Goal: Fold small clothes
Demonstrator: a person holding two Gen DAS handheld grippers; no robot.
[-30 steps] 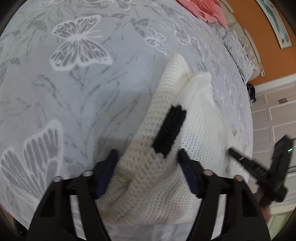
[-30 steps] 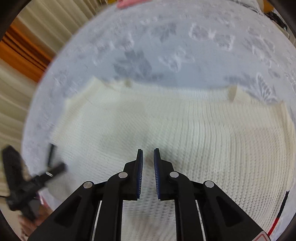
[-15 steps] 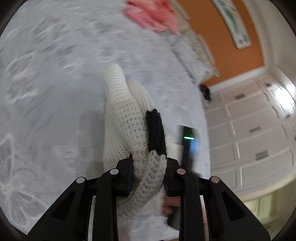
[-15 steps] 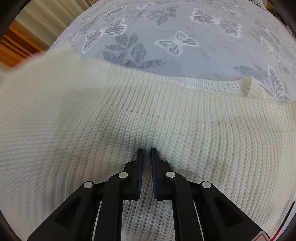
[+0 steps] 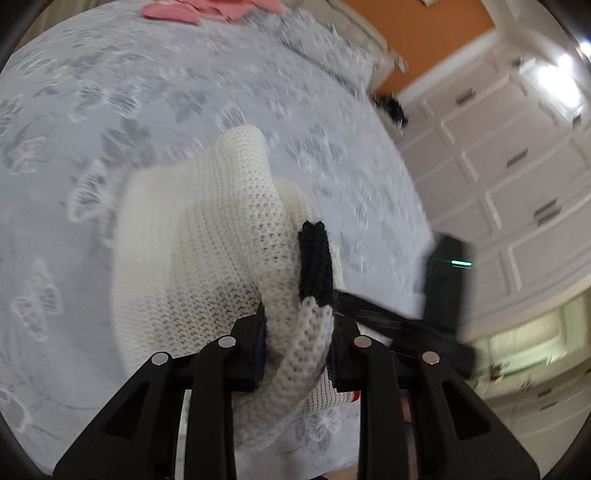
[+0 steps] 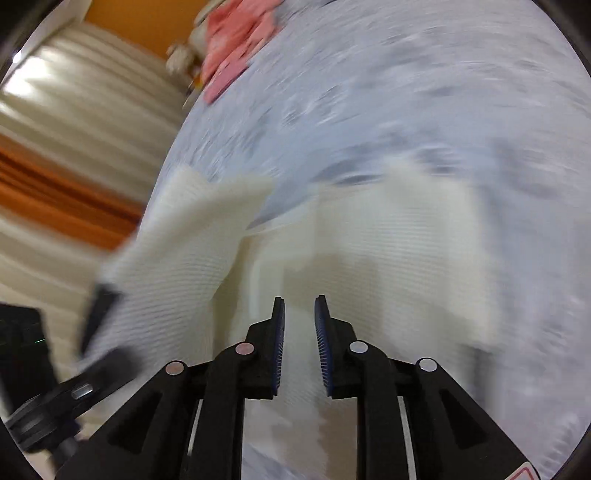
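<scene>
A cream knitted sweater [image 5: 207, 236] with a black patch [image 5: 316, 266] lies on the grey butterfly-print bedspread [image 5: 92, 110]. My left gripper [image 5: 297, 350] is shut on a bunched fold of the sweater and holds it lifted above the bed. In the right wrist view the sweater [image 6: 388, 236] shows blurred, part of it raised at the left. My right gripper [image 6: 299, 332] sits over the sweater with its jaws a little apart; cream knit shows in the gap, and I cannot tell if it grips. The right gripper also shows in the left wrist view [image 5: 406, 325].
Pink clothing [image 5: 207, 9] lies at the far edge of the bed, also in the right wrist view [image 6: 236, 40]. White panelled cupboards [image 5: 509, 166] stand to the right, beyond the bed's edge. Cream curtains [image 6: 74, 155] hang to the left.
My left gripper closed on the sweater fold and lifted it. My right gripper's jaws went from nearly closed on the knit to a little apart, and both views swung upward.
</scene>
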